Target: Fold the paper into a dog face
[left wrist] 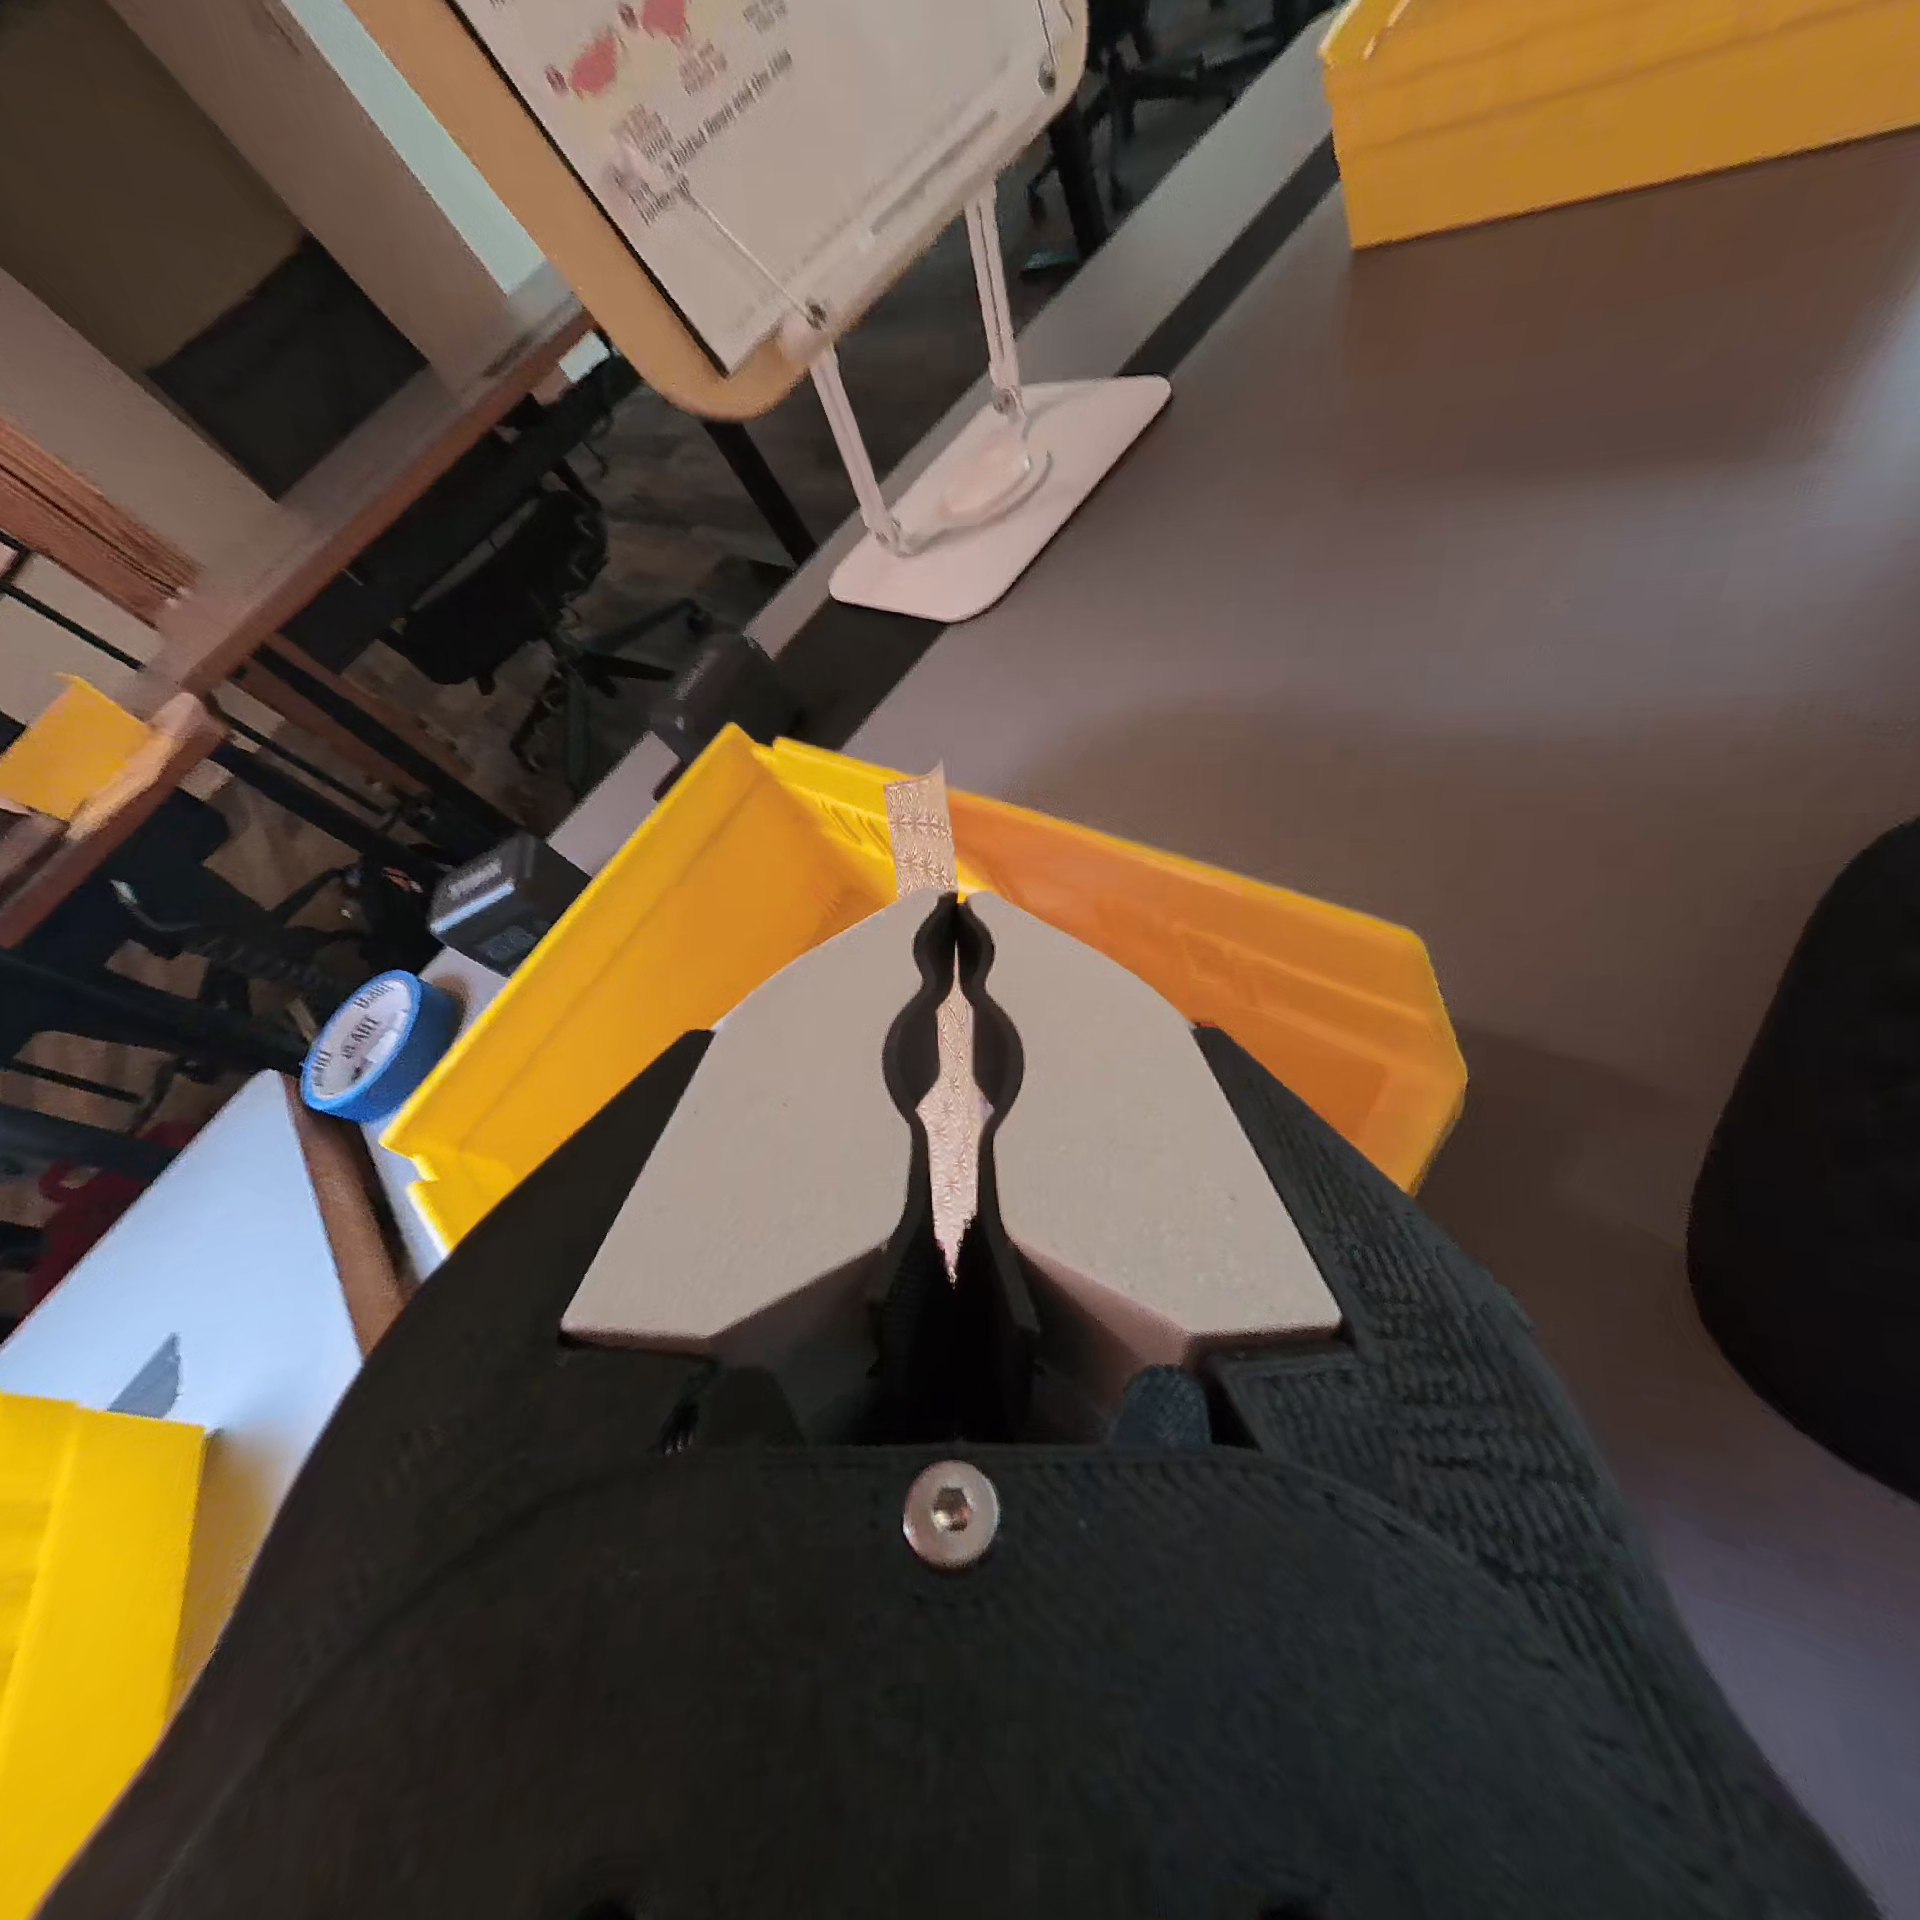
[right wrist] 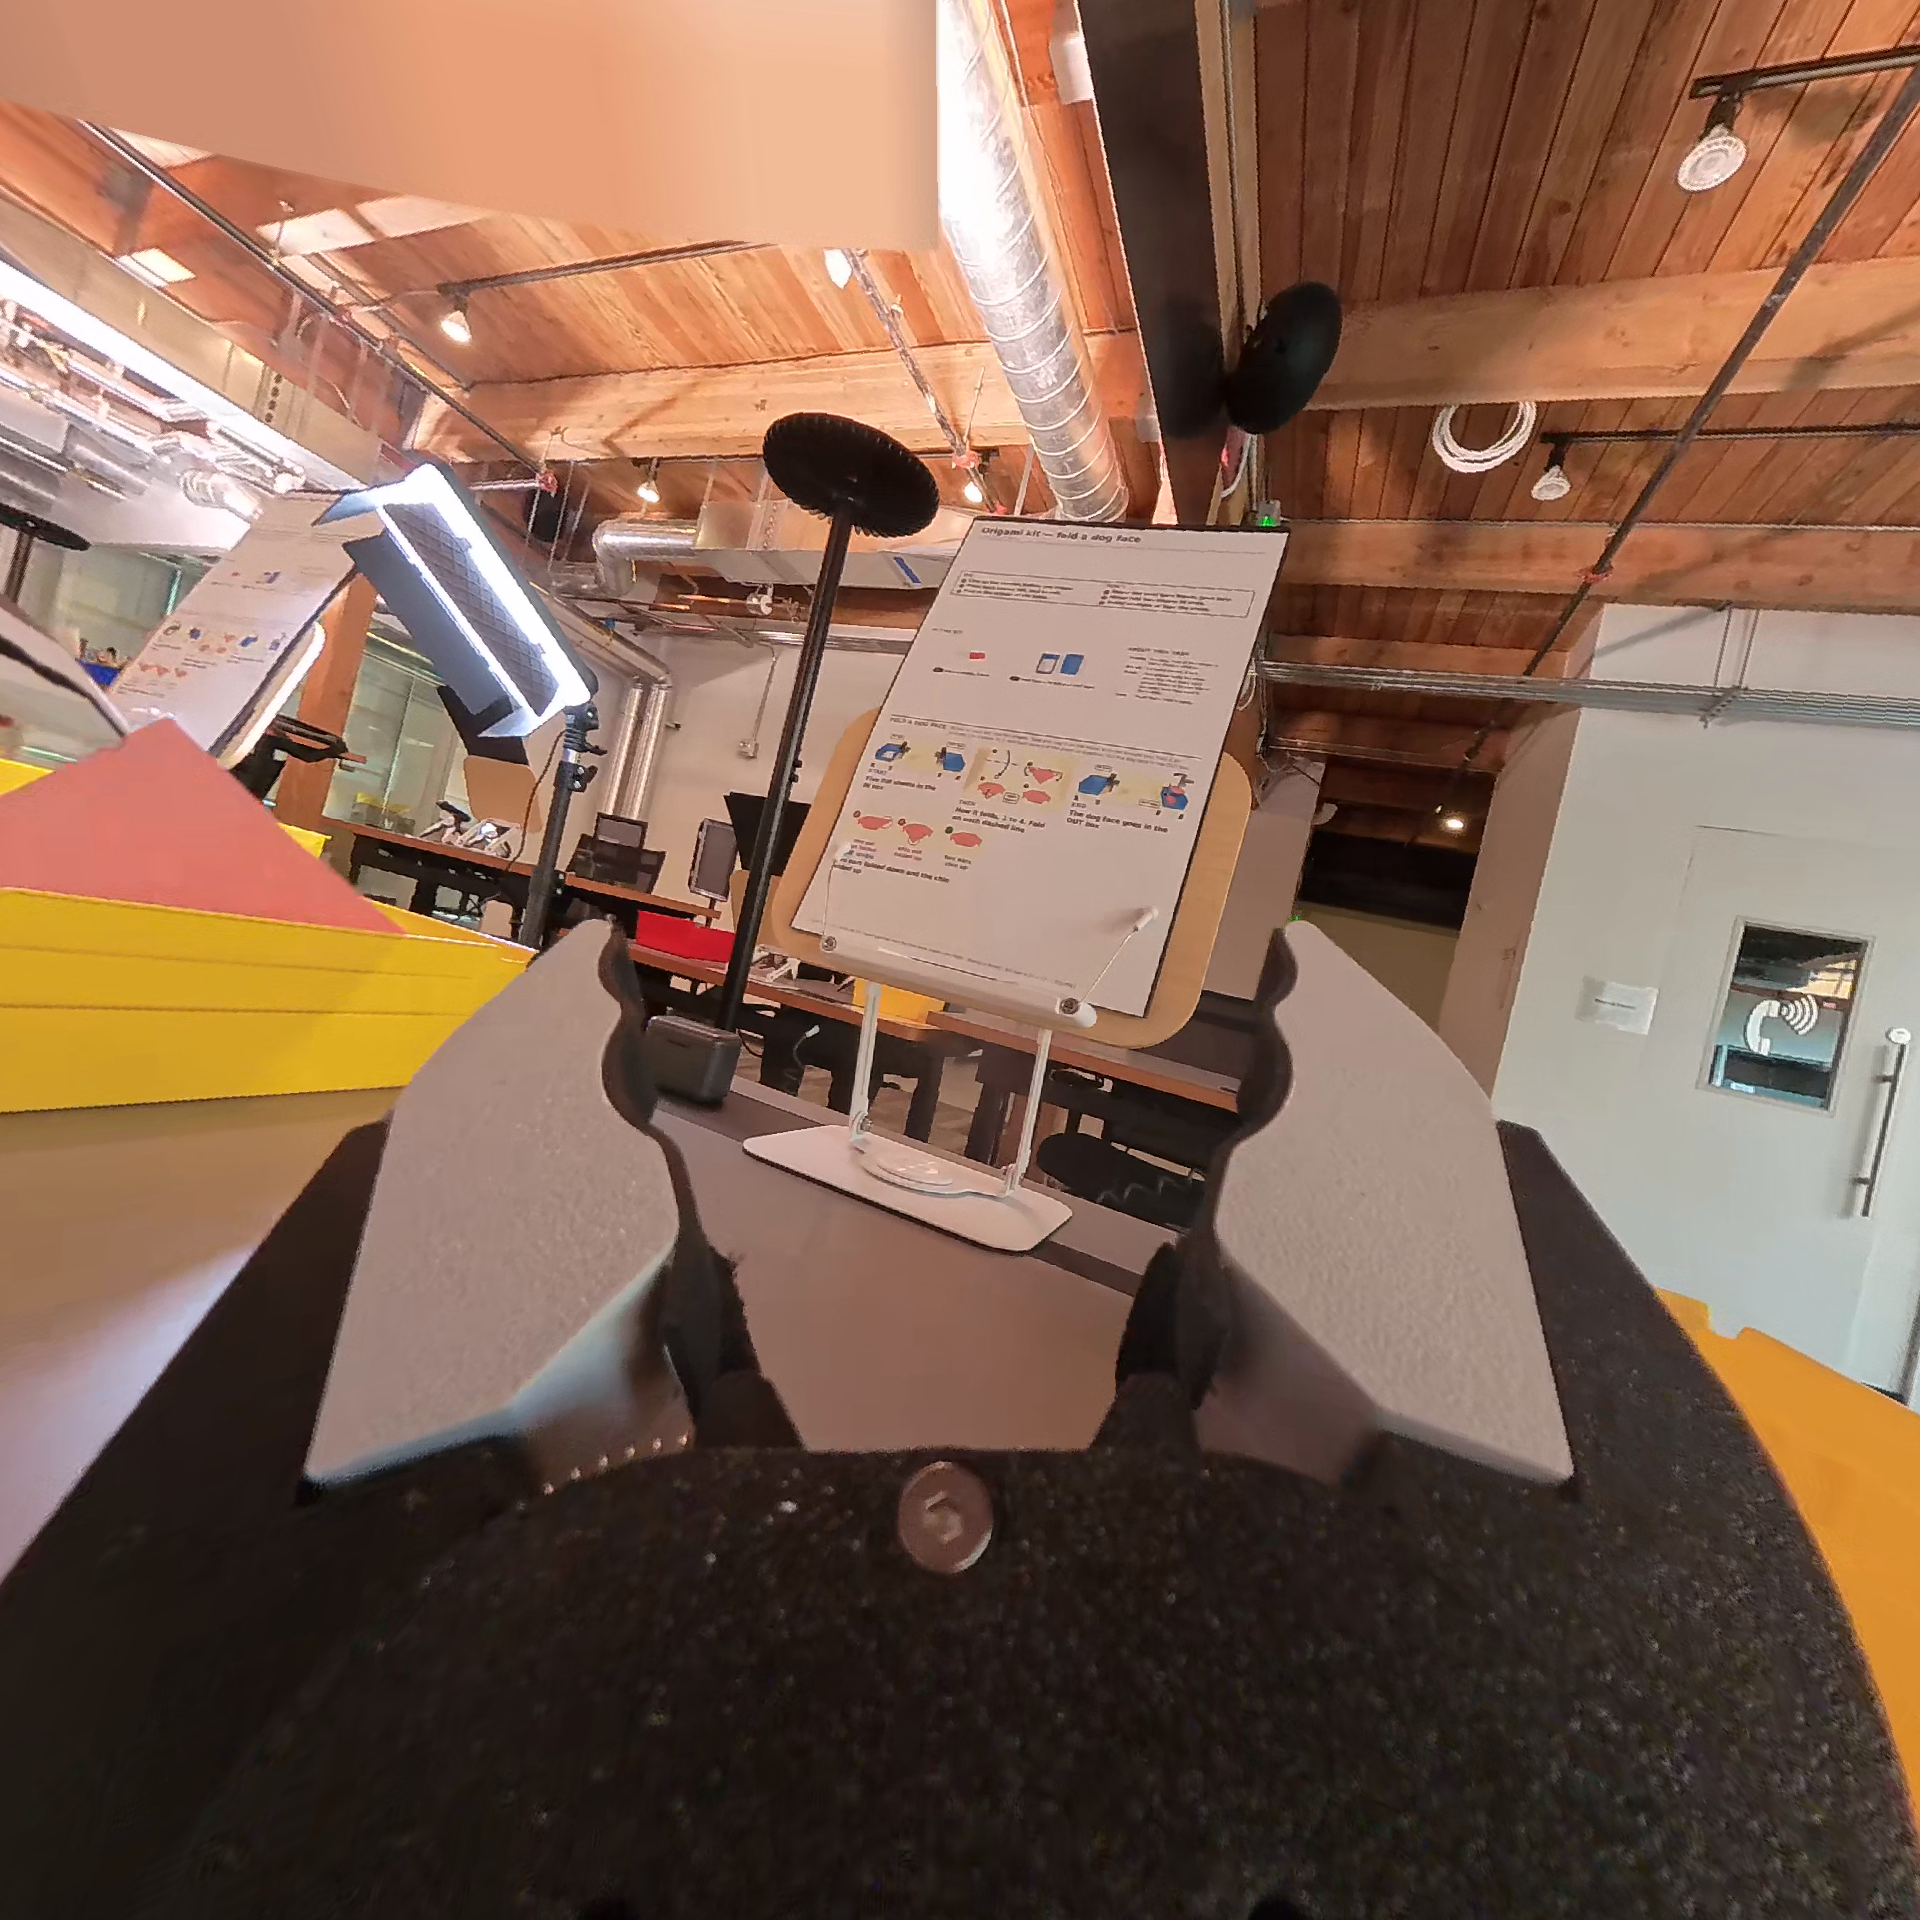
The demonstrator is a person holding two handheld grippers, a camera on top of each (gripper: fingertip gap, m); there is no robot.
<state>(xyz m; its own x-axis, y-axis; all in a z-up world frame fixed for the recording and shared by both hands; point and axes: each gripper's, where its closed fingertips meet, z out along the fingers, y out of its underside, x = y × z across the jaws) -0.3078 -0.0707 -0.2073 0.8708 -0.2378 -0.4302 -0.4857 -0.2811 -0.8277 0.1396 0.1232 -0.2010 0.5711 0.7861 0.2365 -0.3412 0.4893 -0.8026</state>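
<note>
My left gripper [left wrist: 954,902] is shut on a patterned pale paper [left wrist: 921,836], seen edge-on. The paper sticks out past the fingertips and runs back between the grey fingers [left wrist: 790,1122]. It is held above a yellow bin [left wrist: 644,935] at the table's left edge. My right gripper [right wrist: 948,951] is open and empty, low over the grey table [right wrist: 914,1340], and points at the instruction stand [right wrist: 1039,790]. A red folded paper [right wrist: 177,831] sticks up from a yellow tray [right wrist: 208,997] on the left of the right wrist view.
The instruction sheet on its white stand [left wrist: 997,499] stands at the table's far edge. Another yellow bin [left wrist: 1621,135] sits at the back right. A blue tape roll [left wrist: 374,1044] lies left of the near bin. A dark round object [left wrist: 1818,1164] is at the right. A black pole with a disc [right wrist: 821,675] stands behind. The left gripper's tips are roughly 50 cm from the right gripper's.
</note>
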